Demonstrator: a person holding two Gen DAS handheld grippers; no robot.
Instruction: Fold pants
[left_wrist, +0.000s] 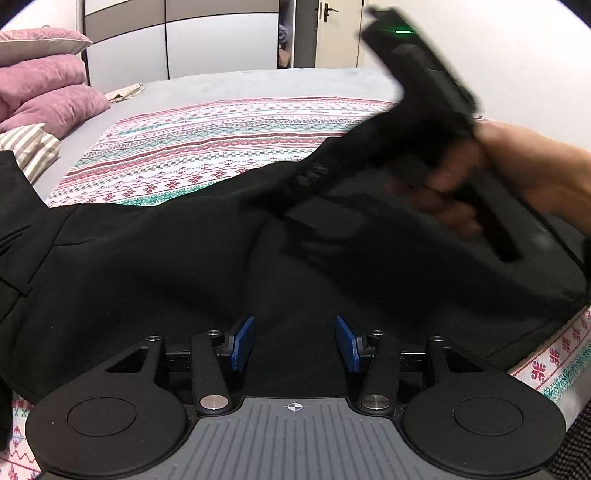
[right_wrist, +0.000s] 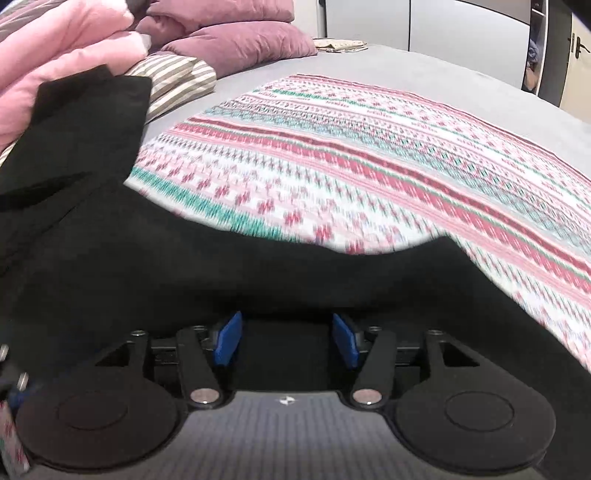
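Note:
Black pants (left_wrist: 184, 258) lie spread across a patterned blanket (left_wrist: 221, 140) on a bed. My left gripper (left_wrist: 294, 343) hovers over the cloth near its front edge. Its blue pads (left_wrist: 240, 343) stand apart with only flat fabric below them, so it is open. In the right wrist view the pants (right_wrist: 184, 266) fill the lower half, and one part runs up to the left. My right gripper (right_wrist: 287, 339) is open too, its pads (right_wrist: 345, 341) apart above the dark cloth. A person's hand (left_wrist: 517, 173) holds that gripper's blurred black body over the right part of the pants.
Pink pillows (left_wrist: 44, 92) and a striped pillow (left_wrist: 33, 147) sit at the head of the bed, left of the pants. A pink quilt (right_wrist: 55, 55) is piled beside them. Grey sheet (left_wrist: 258, 85) shows beyond the blanket. A wardrobe and a door stand behind.

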